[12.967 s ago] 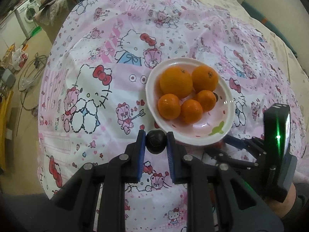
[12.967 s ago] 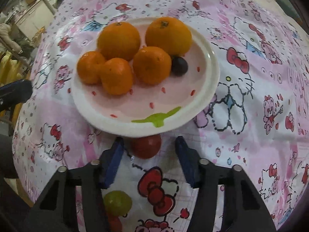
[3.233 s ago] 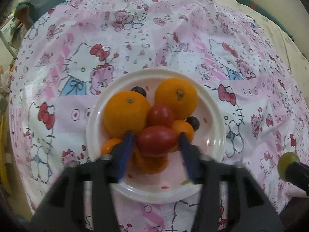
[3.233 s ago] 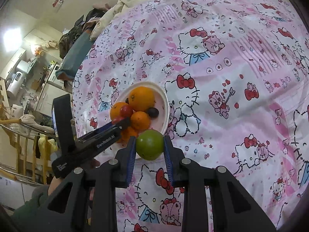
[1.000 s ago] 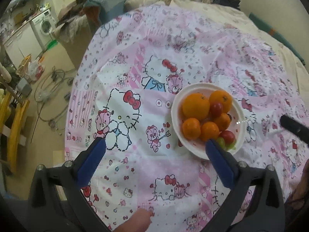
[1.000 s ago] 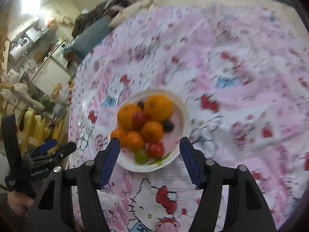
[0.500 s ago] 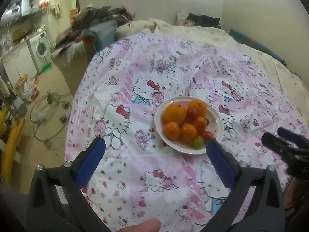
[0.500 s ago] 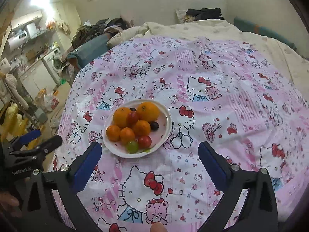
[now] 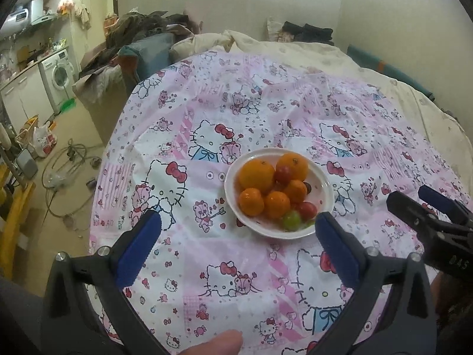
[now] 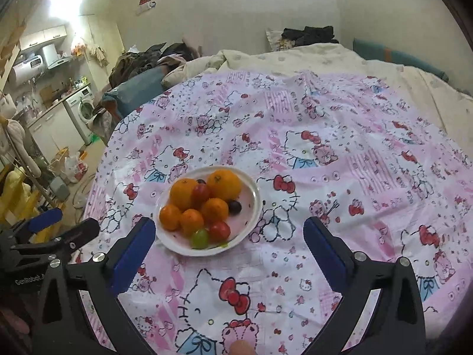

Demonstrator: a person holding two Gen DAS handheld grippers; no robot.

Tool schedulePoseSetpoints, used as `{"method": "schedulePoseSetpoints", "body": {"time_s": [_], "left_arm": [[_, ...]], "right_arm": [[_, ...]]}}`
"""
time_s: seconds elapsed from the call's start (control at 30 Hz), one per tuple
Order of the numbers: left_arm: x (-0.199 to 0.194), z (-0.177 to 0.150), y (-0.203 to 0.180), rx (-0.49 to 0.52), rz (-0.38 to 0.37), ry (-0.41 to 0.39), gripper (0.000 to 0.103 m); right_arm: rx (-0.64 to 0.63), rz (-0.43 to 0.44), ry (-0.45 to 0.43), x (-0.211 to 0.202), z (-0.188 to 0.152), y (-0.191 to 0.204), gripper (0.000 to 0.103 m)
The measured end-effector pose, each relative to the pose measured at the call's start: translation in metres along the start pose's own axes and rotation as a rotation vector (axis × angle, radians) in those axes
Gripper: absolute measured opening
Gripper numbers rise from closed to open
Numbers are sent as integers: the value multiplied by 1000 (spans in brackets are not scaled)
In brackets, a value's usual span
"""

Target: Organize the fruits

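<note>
Task looks done: oranges, tomatoes and green grape all piled on plate, left gripper and right gripper both wide apart, empty.

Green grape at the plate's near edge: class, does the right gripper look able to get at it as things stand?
Probably yes. The green grape lies exposed at the plate's near rim, the right gripper is open and empty, and only bare tablecloth lies between. The red tomato touching it may crowd one finger.
</note>
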State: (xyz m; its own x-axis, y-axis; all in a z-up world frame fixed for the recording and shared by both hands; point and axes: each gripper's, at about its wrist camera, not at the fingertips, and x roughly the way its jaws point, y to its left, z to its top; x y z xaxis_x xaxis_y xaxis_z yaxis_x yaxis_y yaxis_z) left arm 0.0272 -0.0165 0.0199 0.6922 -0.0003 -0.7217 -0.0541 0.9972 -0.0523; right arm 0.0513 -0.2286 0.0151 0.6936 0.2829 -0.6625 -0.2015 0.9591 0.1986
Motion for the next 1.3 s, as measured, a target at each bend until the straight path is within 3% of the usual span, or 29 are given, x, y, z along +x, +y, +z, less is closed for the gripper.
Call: {"method": "schedulePoseSetpoints", "body": {"time_s": [1.3], "left_arm": [[-2,2,5,-25,9,-11,103]], "right_arm": [[25,10,-3,-5,1,0,103]]}}
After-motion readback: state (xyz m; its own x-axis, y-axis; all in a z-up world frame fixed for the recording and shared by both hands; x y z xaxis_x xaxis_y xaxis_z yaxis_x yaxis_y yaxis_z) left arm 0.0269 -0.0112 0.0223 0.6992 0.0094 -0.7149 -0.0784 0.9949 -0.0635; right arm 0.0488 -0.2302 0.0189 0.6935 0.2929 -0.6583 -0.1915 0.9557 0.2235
